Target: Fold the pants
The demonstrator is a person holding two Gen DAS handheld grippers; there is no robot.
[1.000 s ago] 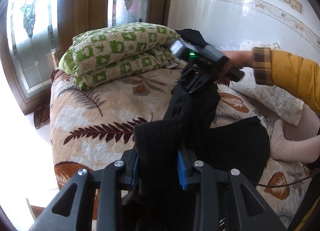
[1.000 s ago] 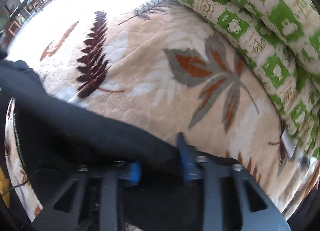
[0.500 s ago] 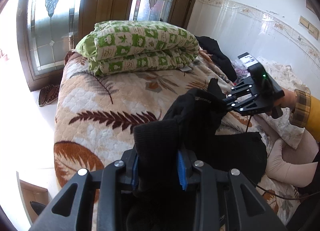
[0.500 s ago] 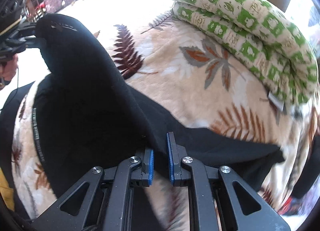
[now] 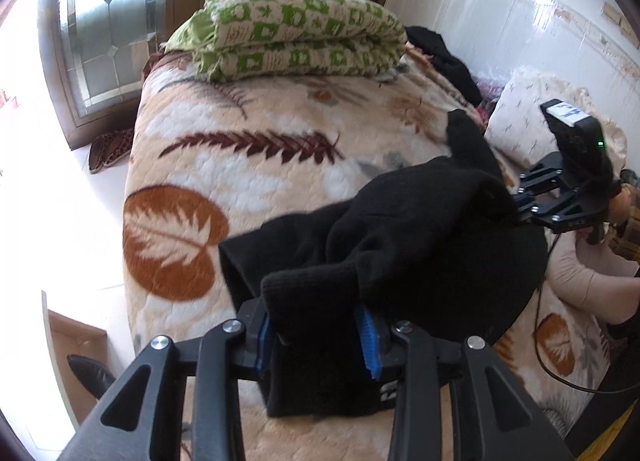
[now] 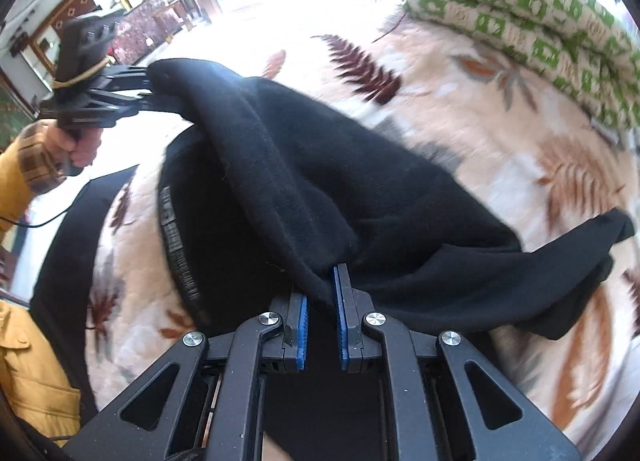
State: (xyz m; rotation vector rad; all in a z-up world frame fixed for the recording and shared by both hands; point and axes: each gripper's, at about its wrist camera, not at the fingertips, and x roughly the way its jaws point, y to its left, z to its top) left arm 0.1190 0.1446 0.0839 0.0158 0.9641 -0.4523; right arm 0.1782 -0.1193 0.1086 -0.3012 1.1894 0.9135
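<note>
Black pants [image 5: 404, 221] hang between my two grippers above a leaf-patterned bed. My left gripper [image 5: 316, 341] is shut on a thick bunch of the black cloth. My right gripper [image 6: 321, 321] is shut on another edge of the pants [image 6: 320, 189]. The right gripper shows at the right of the left wrist view [image 5: 524, 209], and the left gripper at the upper left of the right wrist view [image 6: 148, 85]. Part of the pants, with a grey-lettered waistband [image 6: 176, 241], lies on the bed below.
A folded green-and-white quilt [image 5: 296, 37] lies at the head of the bed [image 5: 224, 165]. Dark clothes [image 5: 444, 57] and a pale pillow [image 5: 528, 125] lie by the tiled wall. A stained-glass window [image 5: 116, 21] is at the left. The floor [image 5: 60, 189] lies left of the bed.
Both grippers have pulled back toward the foot of the bed with the pants. The right gripper has moved right and lower, so the cloth stretches between them.
</note>
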